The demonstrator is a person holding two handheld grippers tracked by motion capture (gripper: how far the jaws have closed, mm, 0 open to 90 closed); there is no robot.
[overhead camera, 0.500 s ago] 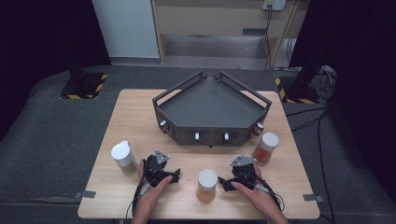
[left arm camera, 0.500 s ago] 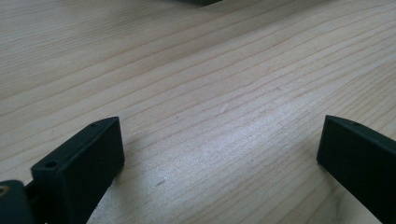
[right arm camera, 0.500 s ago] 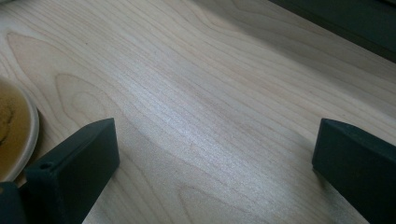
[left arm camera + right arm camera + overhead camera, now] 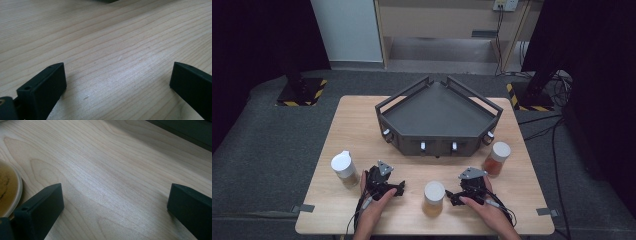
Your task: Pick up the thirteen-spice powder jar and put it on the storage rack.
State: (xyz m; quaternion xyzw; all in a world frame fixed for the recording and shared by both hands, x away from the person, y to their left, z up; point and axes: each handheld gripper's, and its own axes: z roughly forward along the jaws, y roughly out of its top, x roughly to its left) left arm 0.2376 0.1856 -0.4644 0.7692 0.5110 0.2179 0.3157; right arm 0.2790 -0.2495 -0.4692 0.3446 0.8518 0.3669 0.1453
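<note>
Jar [image 4: 344,169] with white lid and pale contents at the table's [image 4: 357,120] left edge. Next to it, left gripper [image 4: 397,188] resting low on the wood, jaws spread wide, holding nothing. Centre front, amber jar [image 4: 433,198] between both grippers, touched by neither. Then right gripper [image 4: 452,195], likewise wide open and empty. Farther right, reddish jar [image 4: 497,159] beside the dark tray [image 4: 439,112].
</note>
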